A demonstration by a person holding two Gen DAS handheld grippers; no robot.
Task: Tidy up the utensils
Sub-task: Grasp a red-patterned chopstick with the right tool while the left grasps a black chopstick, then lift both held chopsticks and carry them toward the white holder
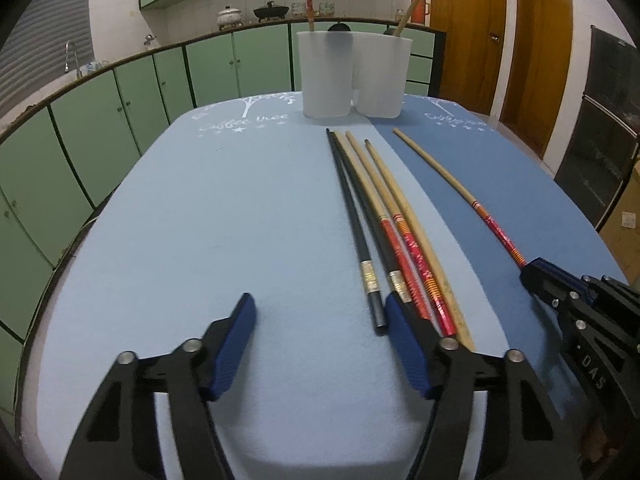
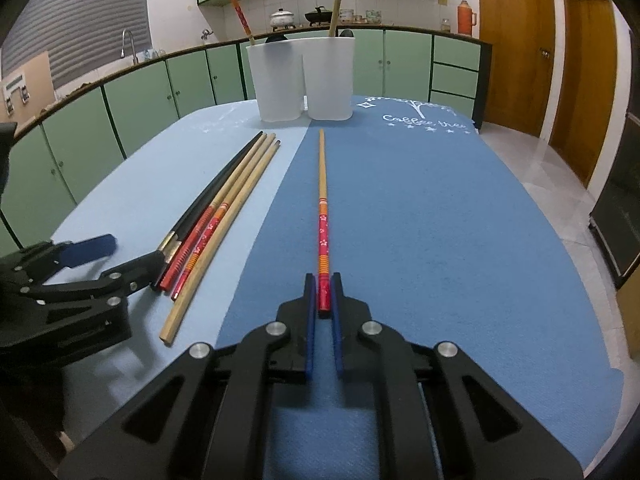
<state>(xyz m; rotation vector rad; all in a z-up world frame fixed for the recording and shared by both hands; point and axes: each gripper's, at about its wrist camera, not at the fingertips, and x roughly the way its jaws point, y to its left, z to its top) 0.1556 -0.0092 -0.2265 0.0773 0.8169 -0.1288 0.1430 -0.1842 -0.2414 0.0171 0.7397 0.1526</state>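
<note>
Left wrist view: my left gripper [image 1: 320, 354] hangs low over the pale blue cloth on the bench [image 1: 200, 220], jaws apart and holding nothing. The black chopstick with a metal band [image 1: 362, 248] ends between the pads; the right pad sits over the near ends of the bundle of black, red-patterned and plain bamboo chopsticks [image 1: 400, 248]. I judge the step is to single out one stick, so I should centre it before closing, or neighbours come along.

Right wrist view: my right gripper [image 2: 324, 300] is clamped on the near end of the lone red-patterned bamboo chopstick [image 2: 322, 208], which lies on the dark blue cloth pointing at the two white translucent plastic cups [image 2: 300, 80] far off. Lift level, then tip into a cup.
</note>
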